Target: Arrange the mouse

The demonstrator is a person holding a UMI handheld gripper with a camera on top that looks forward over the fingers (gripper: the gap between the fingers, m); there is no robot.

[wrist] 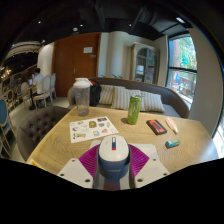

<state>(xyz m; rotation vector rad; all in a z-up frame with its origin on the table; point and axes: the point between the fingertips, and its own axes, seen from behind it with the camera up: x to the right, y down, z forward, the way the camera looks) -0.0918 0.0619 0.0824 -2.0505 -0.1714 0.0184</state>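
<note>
We find the mouse (113,152), white with a blue and red band, held between the gripper (113,163) fingers, both magenta pads (88,160) pressing its sides, low over the near edge of the round wooden table (120,137). Ahead of the fingers the tabletop lies open up to a white sheet (93,127) printed with small pictures (its writing is too small for us to read). Farther on stand a white jug (82,95) and a green bottle (134,110), well apart. Right of the bottle lie a dark flat device (157,127), a white marker-like stick (171,125) and a small blue item (173,143) near the table's right edge. Beyond the table we note a grey sofa (150,98) with cushions, a wooden door (76,57) and a window (185,62).
</note>
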